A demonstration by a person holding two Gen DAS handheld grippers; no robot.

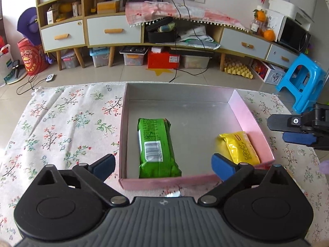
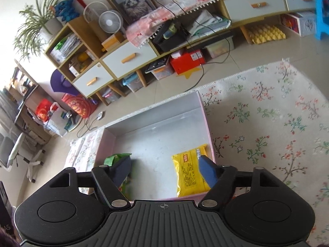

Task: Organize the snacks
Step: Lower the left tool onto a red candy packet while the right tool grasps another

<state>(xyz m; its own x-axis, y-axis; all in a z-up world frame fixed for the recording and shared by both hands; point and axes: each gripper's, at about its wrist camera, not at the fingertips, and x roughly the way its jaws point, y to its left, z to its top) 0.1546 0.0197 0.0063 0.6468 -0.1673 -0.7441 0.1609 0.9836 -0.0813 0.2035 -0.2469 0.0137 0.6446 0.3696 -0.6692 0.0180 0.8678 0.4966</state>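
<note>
Looking down the left wrist view, I see my left gripper (image 1: 163,165) spread wide and empty over the near edge of the pink box (image 1: 251,111). The green snack pack (image 1: 156,144) lies mid-frame inside; the yellow snack pack (image 1: 239,147) sits lower right. My right gripper (image 2: 165,171) is also open, gripping nothing.

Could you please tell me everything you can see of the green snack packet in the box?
The green snack packet is a glossy, pillow-shaped wrapper that looks like plastic film, sealed, with crimped ends, small print and a white barcode label facing up. It lies flat on the grey floor of the pink box, lengthwise, left of centre, its near end by the front wall. Nothing grips it, and it lies apart from the yellow packet. In the right wrist view it is mostly hidden.
</note>
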